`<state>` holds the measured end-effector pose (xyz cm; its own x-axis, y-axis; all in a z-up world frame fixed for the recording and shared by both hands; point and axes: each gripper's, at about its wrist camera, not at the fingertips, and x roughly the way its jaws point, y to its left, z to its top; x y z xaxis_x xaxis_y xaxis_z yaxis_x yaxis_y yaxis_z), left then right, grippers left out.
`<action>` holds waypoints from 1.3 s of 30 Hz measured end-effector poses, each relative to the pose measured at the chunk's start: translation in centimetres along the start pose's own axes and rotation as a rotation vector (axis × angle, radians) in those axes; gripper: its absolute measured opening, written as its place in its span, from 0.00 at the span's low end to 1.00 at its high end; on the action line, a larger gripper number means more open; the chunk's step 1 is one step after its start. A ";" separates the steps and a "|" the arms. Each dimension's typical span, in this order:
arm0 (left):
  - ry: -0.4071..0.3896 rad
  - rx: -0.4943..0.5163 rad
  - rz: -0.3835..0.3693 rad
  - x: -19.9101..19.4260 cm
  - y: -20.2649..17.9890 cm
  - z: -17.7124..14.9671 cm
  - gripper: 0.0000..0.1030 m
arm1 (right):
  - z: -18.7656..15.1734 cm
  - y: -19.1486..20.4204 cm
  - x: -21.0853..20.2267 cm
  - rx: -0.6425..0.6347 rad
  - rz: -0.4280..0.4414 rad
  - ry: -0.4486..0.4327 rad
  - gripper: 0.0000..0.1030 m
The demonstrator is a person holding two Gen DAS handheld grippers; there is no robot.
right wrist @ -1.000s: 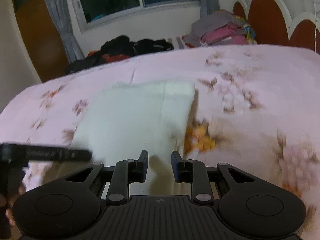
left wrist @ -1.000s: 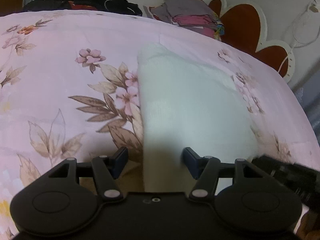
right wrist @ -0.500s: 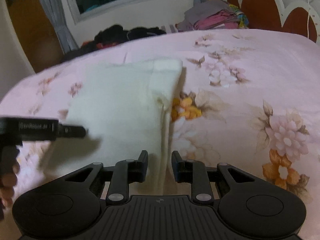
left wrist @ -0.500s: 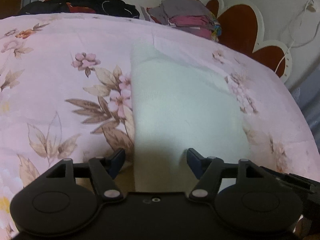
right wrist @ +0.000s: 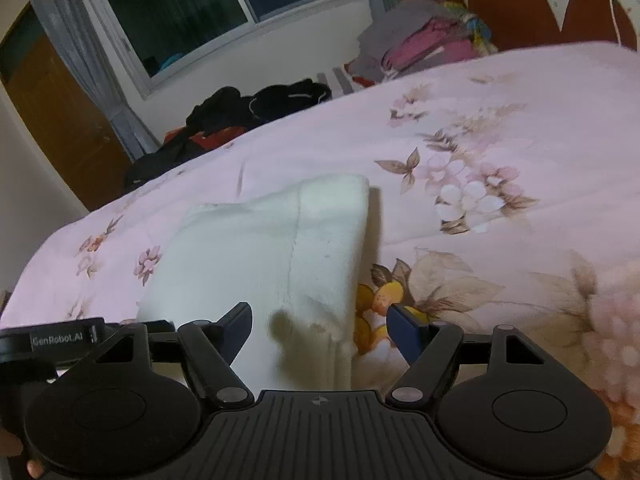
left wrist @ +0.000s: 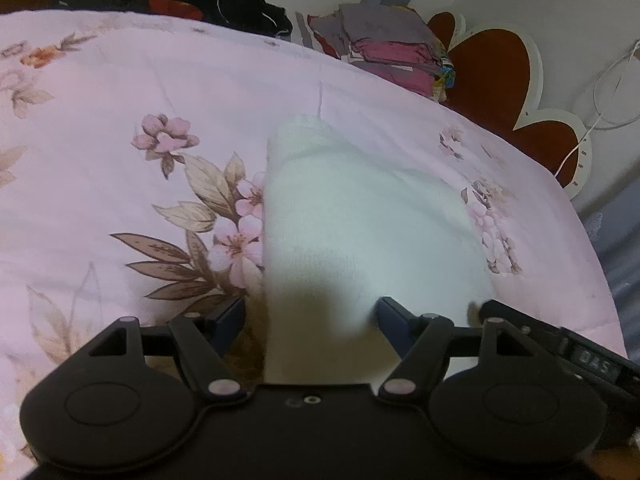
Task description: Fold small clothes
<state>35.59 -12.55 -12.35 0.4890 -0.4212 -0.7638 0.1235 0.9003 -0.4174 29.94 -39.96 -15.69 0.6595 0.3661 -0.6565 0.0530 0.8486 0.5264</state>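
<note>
A small white knitted garment (left wrist: 360,232) lies folded on the pink floral bedspread (left wrist: 120,128). My left gripper (left wrist: 310,320) is open, its jaws wide apart astride the garment's near left edge. In the right wrist view the same garment (right wrist: 272,256) lies flat, with its right edge running toward me. My right gripper (right wrist: 320,322) is open, its jaws wide apart over the garment's near right corner. Neither gripper holds the cloth. The left gripper's body (right wrist: 60,340) shows at the lower left of the right wrist view, and the right gripper's body (left wrist: 560,348) at the lower right of the left wrist view.
A stack of folded clothes (left wrist: 392,48) sits at the far side of the bed by the red heart-shaped headboard (left wrist: 492,76). Dark clothes (right wrist: 256,108) are heaped beyond the bed's far edge under a window (right wrist: 224,0). The bedspread (right wrist: 500,152) stretches to the right.
My right gripper was shut on the garment's right edge and has opened, letting the cloth go. The garment has settled flat. My left gripper stays open.
</note>
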 end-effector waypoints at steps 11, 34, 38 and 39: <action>0.036 -0.038 -0.095 1.3 0.4 0.3 0.48 | 0.0 -1.8 3.4 0.114 0.147 0.044 0.59; -0.098 0.060 -0.061 -7.7 1.8 1.5 0.26 | 0.7 7.1 -0.2 0.096 0.286 0.007 0.31; -0.127 0.057 -0.058 -10.9 5.5 1.9 0.26 | -0.1 12.1 0.1 0.061 0.307 0.001 0.31; -0.135 0.057 -0.060 -11.9 6.9 2.0 0.26 | -0.4 13.5 0.2 0.059 0.311 -0.001 0.31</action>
<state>32.39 -1.15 -5.16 0.5907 -0.4591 -0.6636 0.2028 0.8804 -0.4286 30.49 -28.23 -8.97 0.6519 0.6041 -0.4584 -0.1083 0.6724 0.7322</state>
